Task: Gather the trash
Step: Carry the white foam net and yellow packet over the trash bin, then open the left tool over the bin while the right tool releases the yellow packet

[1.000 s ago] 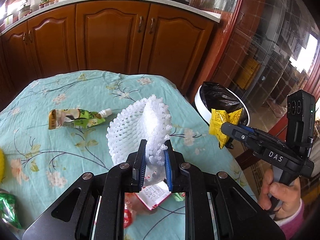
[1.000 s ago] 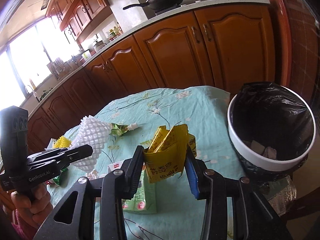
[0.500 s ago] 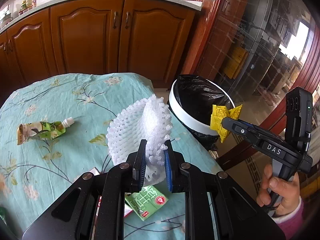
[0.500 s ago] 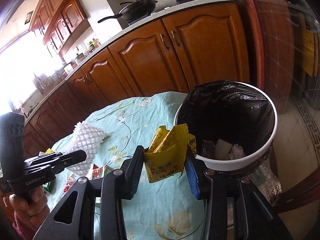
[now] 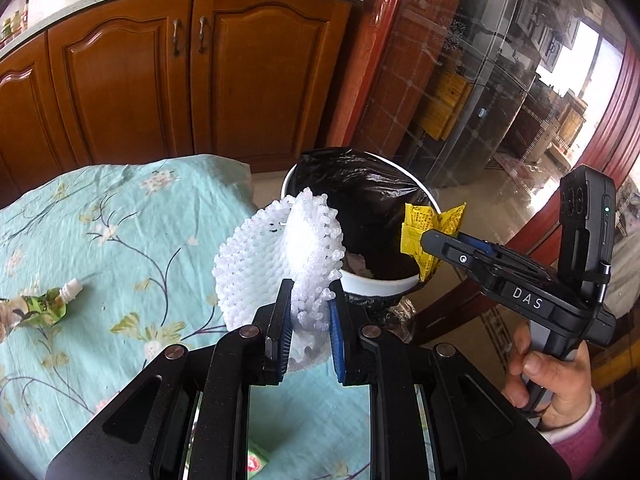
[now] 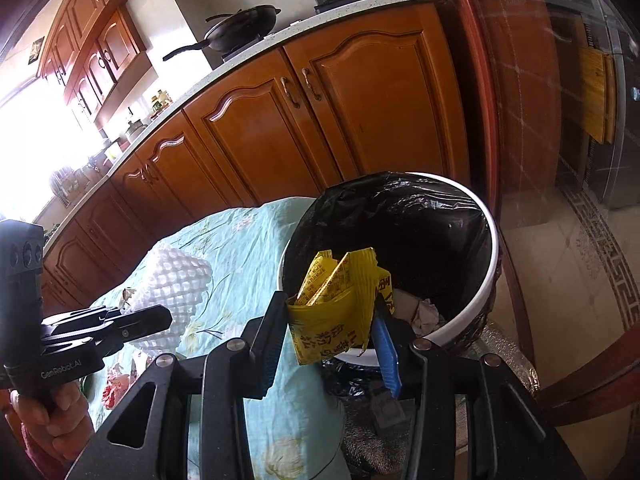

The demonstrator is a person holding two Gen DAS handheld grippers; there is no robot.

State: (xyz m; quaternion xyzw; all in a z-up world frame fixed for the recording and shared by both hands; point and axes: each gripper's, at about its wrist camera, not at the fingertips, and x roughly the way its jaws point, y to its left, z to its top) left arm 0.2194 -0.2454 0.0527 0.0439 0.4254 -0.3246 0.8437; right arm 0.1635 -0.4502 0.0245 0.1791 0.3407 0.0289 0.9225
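Left gripper (image 5: pixel 308 304): clamped on white foam net (image 5: pixel 280 252), by table's bin-side edge.
Right gripper (image 6: pixel 332 320): gripping yellow wrapper (image 6: pixel 340 304) over bin (image 6: pixel 472 312) rim.

1 foam net (image 5: pixel 280 256), 1 yellow wrapper (image 6: pixel 336 308), 1 bin (image 6: pixel 486 280), 1 pouch (image 5: pixel 36 310).
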